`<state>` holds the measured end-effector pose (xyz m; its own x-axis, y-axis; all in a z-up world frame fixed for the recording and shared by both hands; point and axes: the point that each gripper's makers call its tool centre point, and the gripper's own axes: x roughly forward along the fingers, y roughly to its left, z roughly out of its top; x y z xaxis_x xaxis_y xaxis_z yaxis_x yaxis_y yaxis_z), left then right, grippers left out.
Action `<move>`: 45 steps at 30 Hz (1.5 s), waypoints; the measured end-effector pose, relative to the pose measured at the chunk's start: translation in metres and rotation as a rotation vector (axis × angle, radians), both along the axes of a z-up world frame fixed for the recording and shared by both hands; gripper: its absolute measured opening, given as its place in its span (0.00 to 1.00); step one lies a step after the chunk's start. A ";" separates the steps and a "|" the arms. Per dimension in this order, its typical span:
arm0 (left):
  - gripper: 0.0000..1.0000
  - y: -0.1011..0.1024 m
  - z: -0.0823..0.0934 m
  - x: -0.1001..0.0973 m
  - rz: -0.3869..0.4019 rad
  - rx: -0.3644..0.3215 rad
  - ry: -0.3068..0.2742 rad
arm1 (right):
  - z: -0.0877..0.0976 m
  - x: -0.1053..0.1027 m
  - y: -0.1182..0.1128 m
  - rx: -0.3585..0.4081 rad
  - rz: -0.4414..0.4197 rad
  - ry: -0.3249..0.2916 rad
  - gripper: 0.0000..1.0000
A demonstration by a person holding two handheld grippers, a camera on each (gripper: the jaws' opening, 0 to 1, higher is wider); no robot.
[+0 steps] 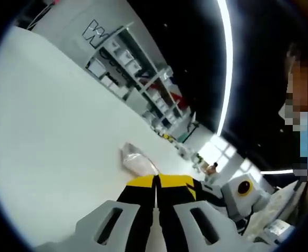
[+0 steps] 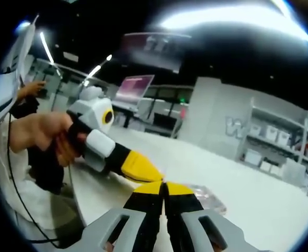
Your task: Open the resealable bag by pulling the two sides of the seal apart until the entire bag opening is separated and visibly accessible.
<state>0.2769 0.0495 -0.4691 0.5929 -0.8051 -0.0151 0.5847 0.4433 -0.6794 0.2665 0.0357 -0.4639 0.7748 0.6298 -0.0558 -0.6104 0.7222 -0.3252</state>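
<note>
Room: big hall, dark ceiling crossed by bright strip lights [image 1: 226, 63], and a pale wall [image 2: 222, 118] at the back.
Surface: a wide white surface [image 1: 54, 131] runs across the left gripper view, and here it is again, white, in the right gripper view.
Shelving: open white shelves [image 1: 143, 73] stand beyond the far edge, loaded with pale bins; what the bins hold is too small to tell.
Writing: large dark outlined letters [image 1: 95, 32] on the wall by the shelves, the first looks like a W, the rest unreadable; a pink lit screen [image 2: 134, 86] further off, nothing legible on it.
Person: a hand [image 2: 49, 134] wraps the handle of the left tongs.
Left tongs: the left tongs [image 1: 156, 181], black with yellow tips, jaws pressed together, and whether they pinch the bag edge I cannot tell.
Right tongs: the right tongs [image 2: 164, 185], jaws closed too, tips meeting the left tongs' yellow tip; any grip on the bag is hidden.
Bag: the resealable bag [image 1: 137, 161], clear and crumpled, lies on the surface right at the tips of both tongs.
</note>
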 end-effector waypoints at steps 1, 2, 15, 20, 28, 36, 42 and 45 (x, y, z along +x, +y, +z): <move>0.00 0.000 0.000 0.000 0.001 0.002 -0.002 | 0.000 0.000 0.000 0.000 0.000 0.002 0.00; 0.00 0.000 -0.001 0.000 0.001 0.005 -0.003 | 0.000 0.000 0.000 -0.002 0.000 0.002 0.00; 0.00 0.000 0.000 0.000 0.000 0.009 -0.003 | 0.002 0.005 -0.001 -0.001 -0.016 0.001 0.00; 0.00 0.000 0.000 0.000 -0.001 0.008 0.000 | 0.002 0.007 -0.003 0.002 -0.027 0.000 0.00; 0.00 0.000 0.000 0.000 0.001 0.009 0.001 | 0.004 0.009 -0.006 0.009 -0.041 -0.008 0.00; 0.00 0.002 0.000 0.004 0.005 0.001 0.010 | 0.006 0.009 -0.008 0.018 -0.052 -0.014 0.00; 0.01 0.002 0.000 0.005 0.011 -0.004 0.014 | 0.006 0.011 -0.012 0.020 -0.067 -0.009 0.00; 0.00 0.002 0.000 0.004 0.014 -0.002 0.013 | 0.008 0.012 -0.016 0.008 -0.083 -0.020 0.00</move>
<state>0.2809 0.0514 -0.4688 0.6042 -0.7966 -0.0214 0.5694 0.4504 -0.6877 0.2781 0.0200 -0.4555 0.8251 0.5639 -0.0347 -0.5419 0.7727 -0.3306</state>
